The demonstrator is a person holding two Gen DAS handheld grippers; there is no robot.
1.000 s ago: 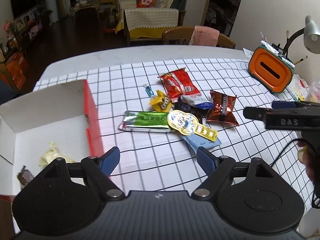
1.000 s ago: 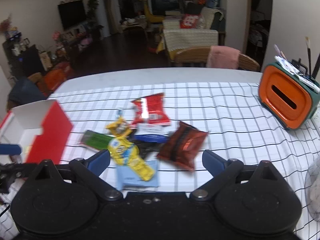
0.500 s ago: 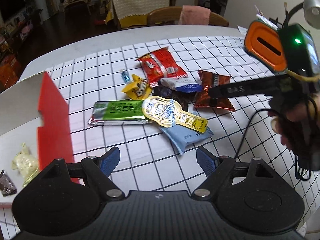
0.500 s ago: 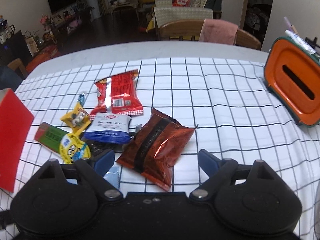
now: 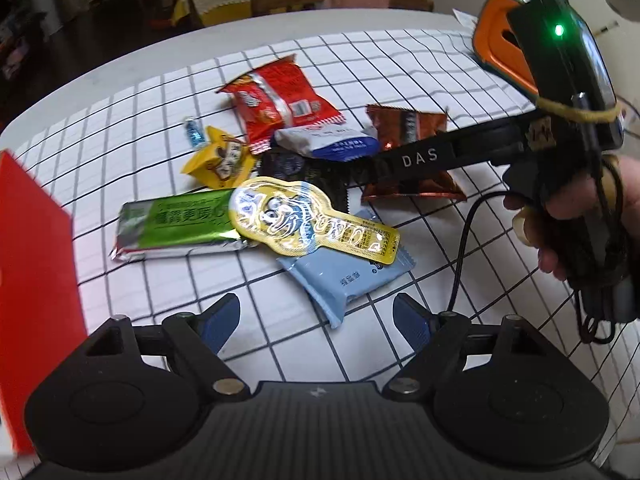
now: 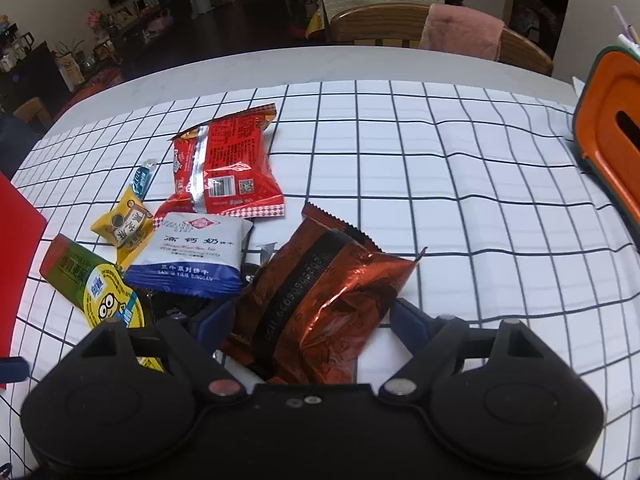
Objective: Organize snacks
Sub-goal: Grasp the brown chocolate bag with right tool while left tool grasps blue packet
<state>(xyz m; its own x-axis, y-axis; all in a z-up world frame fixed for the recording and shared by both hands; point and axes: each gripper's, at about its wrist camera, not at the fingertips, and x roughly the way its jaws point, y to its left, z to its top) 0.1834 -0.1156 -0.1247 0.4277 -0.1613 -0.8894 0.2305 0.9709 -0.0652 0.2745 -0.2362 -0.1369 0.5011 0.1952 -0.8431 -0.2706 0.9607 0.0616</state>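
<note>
White cloth (image 6: pixel 460 184) with thin black squares covers a pale round table (image 6: pixel 248 65), and a dim room with a wooden chair (image 6: pixel 380 24) lies behind it. Far right on the table stands an orange box (image 6: pixel 612 152). Low at the left edge a red box (image 5: pixel 32 280) shows one side. All the snacks lie in a heap near the middle of the cloth. Farthest back is a red bag (image 6: pixel 224 168). Closest to the right gripper (image 6: pixel 312 320) is a brown bag (image 6: pixel 324 300), shiny and crinkled. That gripper's jaws have just been closing, and the brown bag now sits between them; its left finger (image 6: pixel 214 320) is at the bag's edge, but I cannot tell if the fingers press it yet. A white and blue pack (image 6: pixel 192 256) lies over the red bag's near corner. A green bar (image 5: pixel 176 224) lies flat near the red box, with a gold pack (image 5: pixel 304 220) across its end. Under the gold pack pokes a light blue pack (image 5: pixel 348 280), which lies just ahead of the left gripper (image 5: pixel 316 316). Its jaws are wide apart and hold nothing. A small yellow pack (image 5: pixel 220 160) and a tiny blue candy (image 5: pixel 194 134) sit at the back left of the heap. A hand (image 5: pixel 580 216) holds the right gripper's handle.
</note>
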